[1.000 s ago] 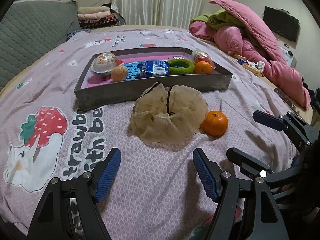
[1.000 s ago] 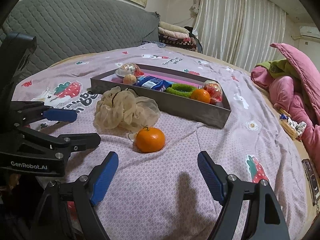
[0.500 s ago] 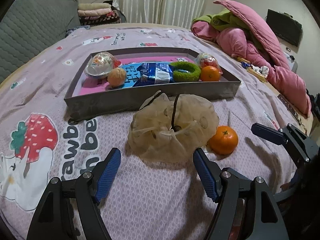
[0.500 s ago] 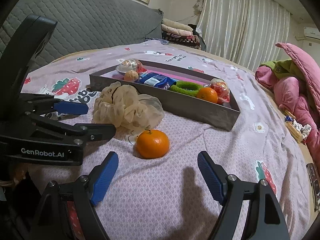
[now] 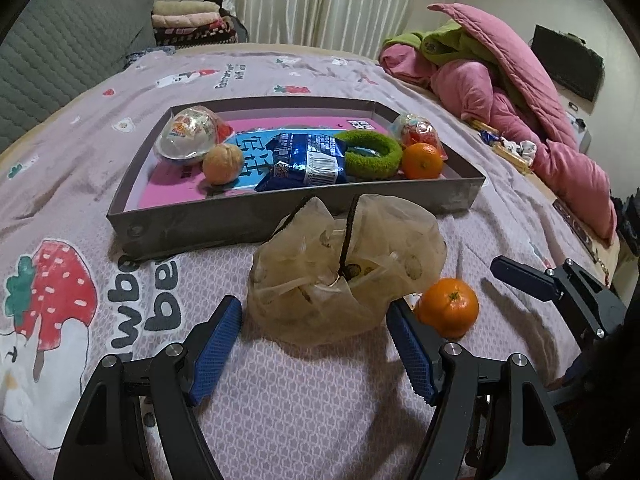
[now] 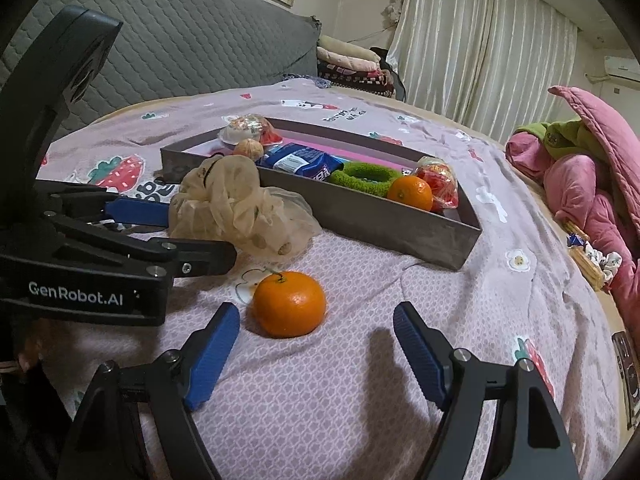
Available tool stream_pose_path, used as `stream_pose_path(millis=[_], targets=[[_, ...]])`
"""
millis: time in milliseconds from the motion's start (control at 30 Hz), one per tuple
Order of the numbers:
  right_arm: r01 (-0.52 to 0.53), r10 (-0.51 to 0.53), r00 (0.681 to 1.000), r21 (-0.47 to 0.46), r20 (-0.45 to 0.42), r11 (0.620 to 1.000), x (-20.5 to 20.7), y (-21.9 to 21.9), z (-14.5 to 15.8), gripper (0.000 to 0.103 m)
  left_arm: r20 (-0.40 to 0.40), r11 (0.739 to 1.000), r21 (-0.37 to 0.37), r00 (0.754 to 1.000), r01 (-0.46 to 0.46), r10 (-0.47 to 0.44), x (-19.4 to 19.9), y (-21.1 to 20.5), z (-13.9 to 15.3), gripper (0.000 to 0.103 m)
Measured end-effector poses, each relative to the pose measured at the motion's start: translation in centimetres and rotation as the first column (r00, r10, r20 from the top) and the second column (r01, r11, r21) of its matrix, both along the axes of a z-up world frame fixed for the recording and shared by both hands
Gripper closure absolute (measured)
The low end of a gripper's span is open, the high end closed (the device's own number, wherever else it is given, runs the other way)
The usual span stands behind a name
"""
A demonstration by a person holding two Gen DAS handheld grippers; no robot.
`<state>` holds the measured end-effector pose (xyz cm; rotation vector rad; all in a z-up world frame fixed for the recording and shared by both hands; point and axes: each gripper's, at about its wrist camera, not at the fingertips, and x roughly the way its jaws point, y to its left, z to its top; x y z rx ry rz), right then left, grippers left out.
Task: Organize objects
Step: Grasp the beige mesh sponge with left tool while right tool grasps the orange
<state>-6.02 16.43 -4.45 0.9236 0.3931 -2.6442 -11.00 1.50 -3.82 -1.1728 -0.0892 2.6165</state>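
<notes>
A sheer beige scrunchie (image 5: 344, 268) lies on the bedspread in front of the grey tray (image 5: 280, 220). My left gripper (image 5: 314, 340) is open, and the scrunchie's near edge sits between its blue pads without touching them. A loose orange (image 6: 289, 304) lies right of the scrunchie. My right gripper (image 6: 316, 344) is open and its jaws are closing, with the orange just inside the tips, nearer the left pad and untouched. The tray holds a clear capsule toy (image 5: 188, 136), a brown ball (image 5: 223, 163), a blue snack packet (image 5: 304, 160), a green ring (image 5: 368, 154) and another orange (image 5: 422, 160).
The bed carries a lilac strawberry-print cover (image 5: 320, 400). Pink and green bedding (image 5: 520, 96) is heaped at the right edge. A grey padded headboard (image 6: 180, 48) and folded blankets (image 5: 188, 20) stand beyond the tray. The left gripper (image 6: 200, 236) crosses the right wrist view beside the scrunchie.
Both grippers have moved forward. The scrunchie now reaches between the left pads, and the loose orange sits closer to the right gripper's tips. Nothing has been picked up.
</notes>
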Motion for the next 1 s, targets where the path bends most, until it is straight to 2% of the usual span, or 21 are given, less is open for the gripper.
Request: stream_pose_path(millis=[333,767,900,1000], targets=[[-0.022,0.022,1.000,0.013,-0.006,1.000,-1.1,-0.6,-0.2,0.036,0.022,1.000,0.029,1.000,-0.005,0.005,-1.4,-0.5,-0.2,0.027],[-0.060,0.060,0.998,-0.006,0.033,0.998,-1.9,-1.4,-0.5,0.063,0.012,0.999,0.038,1.000,-0.015,0.014,-2.9,-0.3,-0.2,0.027],[-0.060,0.061,0.997,-0.015,0.039,0.998,-1.9,-1.3,-0.6,0.064,0.010,0.998,0.055,1.000,-0.015,0.014,-3.3,-0.4,-0.2,0.027],[-0.056,0.057,0.997,-0.026,0.045,0.998,-1.9,-1.1,-0.5,0.065,0.009,0.999,0.045,1.000,-0.019,0.018,-3.6,-0.3,-0.2,0.041]])
